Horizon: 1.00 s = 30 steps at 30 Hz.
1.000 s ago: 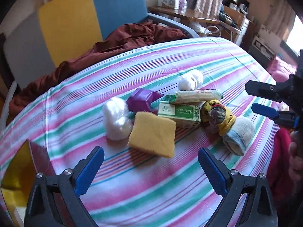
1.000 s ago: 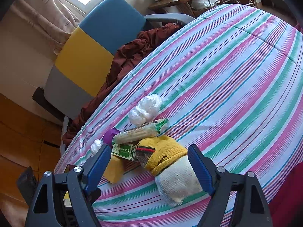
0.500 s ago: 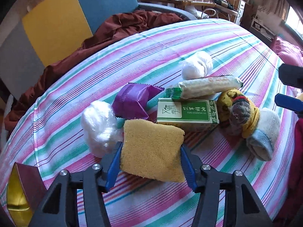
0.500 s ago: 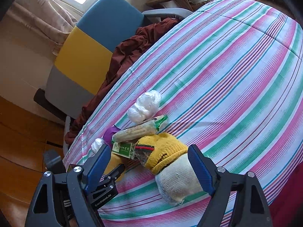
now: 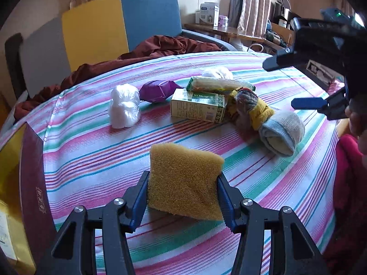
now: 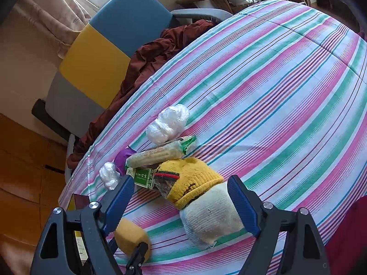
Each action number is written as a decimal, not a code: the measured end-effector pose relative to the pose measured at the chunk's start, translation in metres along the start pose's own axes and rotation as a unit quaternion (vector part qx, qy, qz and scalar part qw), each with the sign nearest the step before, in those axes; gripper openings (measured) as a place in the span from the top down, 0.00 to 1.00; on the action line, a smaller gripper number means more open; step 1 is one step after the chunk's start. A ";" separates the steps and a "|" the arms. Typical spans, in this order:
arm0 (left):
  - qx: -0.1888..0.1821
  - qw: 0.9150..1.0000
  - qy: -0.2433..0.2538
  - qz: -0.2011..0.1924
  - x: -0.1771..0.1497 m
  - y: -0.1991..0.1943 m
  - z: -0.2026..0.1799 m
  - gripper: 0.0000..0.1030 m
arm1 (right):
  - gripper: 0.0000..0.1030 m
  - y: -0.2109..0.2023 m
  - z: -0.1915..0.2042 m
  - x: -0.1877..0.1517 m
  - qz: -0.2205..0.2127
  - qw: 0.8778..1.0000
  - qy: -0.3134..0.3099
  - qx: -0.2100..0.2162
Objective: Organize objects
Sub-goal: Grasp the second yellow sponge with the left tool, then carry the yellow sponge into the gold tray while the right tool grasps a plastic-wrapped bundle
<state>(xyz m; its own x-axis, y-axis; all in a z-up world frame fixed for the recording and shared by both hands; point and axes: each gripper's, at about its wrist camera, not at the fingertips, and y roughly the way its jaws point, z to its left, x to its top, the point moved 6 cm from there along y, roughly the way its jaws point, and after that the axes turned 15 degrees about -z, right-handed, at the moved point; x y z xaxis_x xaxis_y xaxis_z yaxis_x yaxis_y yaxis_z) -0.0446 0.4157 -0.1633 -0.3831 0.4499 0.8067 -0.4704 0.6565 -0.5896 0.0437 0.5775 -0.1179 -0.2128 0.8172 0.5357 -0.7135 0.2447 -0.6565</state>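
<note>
At the far left edge of the left wrist view stands an open box [image 5: 29, 183], maroon outside and gold inside, on the striped bedspread [image 5: 96, 160]. Low in the middle of that frame the left gripper [image 5: 182, 190] pinches the sponge [image 5: 183, 178], a coarse mustard-yellow slab tilted up, both blue pads pressed into its sides. A second ago the sponge lay flat among the heap and the jaws stood wide; they have since closed on it and drawn it clear.

Bare striped cloth lies between the sponge and the heap at centre: a white plastic wad [image 5: 125, 106], purple packet [image 5: 158, 90], green carton [image 5: 197, 105], long wrapped stick [image 5: 220, 83], and rolled socks [image 5: 270, 123]. The bed's edge falls away at right beside a red garment [image 5: 346, 183].

In the right wrist view the right gripper [image 6: 181, 201] hangs spread above the socks, touching nothing, unchanged.
</note>
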 end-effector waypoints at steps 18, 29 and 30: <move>-0.022 0.999 -0.040 -0.012 -0.007 0.002 0.008 0.45 | 0.18 0.121 0.049 0.032 0.068 0.945 -0.300 -0.110; -0.022 0.999 -0.040 -0.017 -0.009 0.003 0.009 0.45 | 0.52 0.081 0.064 0.034 0.011 0.960 -0.276 -0.047; -0.022 0.999 -0.041 -0.018 -0.009 0.002 0.010 0.45 | 0.52 0.072 0.068 0.032 0.005 0.961 -0.274 -0.037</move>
<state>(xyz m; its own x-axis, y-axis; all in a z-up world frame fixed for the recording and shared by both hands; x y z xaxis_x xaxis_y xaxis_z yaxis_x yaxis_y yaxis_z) -0.0501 0.4068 -0.1726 -0.4319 0.3759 0.8199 -0.4498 0.6981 -0.5570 -0.0597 0.5857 -0.1122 -0.5529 0.4279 0.7150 -0.6645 0.2913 -0.6882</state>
